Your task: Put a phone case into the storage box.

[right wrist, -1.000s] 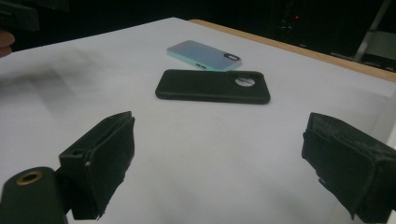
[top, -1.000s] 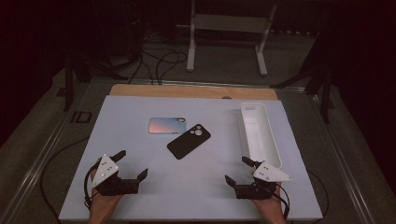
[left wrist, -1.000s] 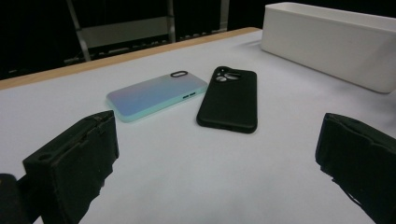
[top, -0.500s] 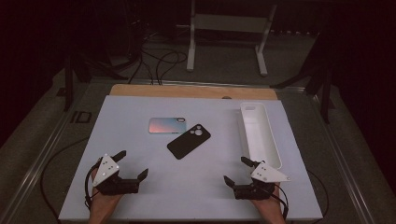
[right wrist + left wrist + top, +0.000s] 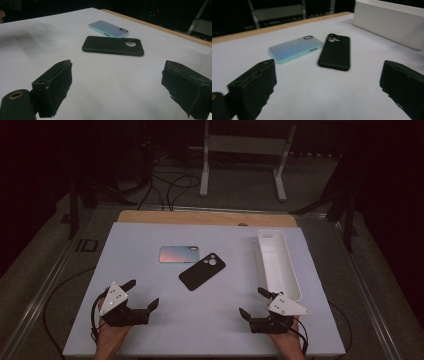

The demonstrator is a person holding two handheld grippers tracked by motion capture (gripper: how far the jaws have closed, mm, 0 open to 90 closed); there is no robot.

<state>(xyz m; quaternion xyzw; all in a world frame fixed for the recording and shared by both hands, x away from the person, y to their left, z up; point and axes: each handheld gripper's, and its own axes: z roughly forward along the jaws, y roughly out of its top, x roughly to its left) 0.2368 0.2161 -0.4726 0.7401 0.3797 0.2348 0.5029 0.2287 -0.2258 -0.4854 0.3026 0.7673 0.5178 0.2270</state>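
Both pairs of jaws stand wide apart and hold nothing: the left gripper and right gripper rest low near the table's front edge, each in a hand entering from below. Ahead and between them, well apart from both, the matte black phone case lies flat, its upper end just beside the iridescent blue-pink phone case. The long white plastic tray stands just beyond the right gripper; the left gripper view reveals the iridescent case's mint-green rim.

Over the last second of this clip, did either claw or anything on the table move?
Hardly anything. The right claw drifted slightly toward the person's edge of the table; the left claw kept its place. Both stay open and empty. The black phone case, the pastel gradient phone case and the long white plastic tray lie unmoved.
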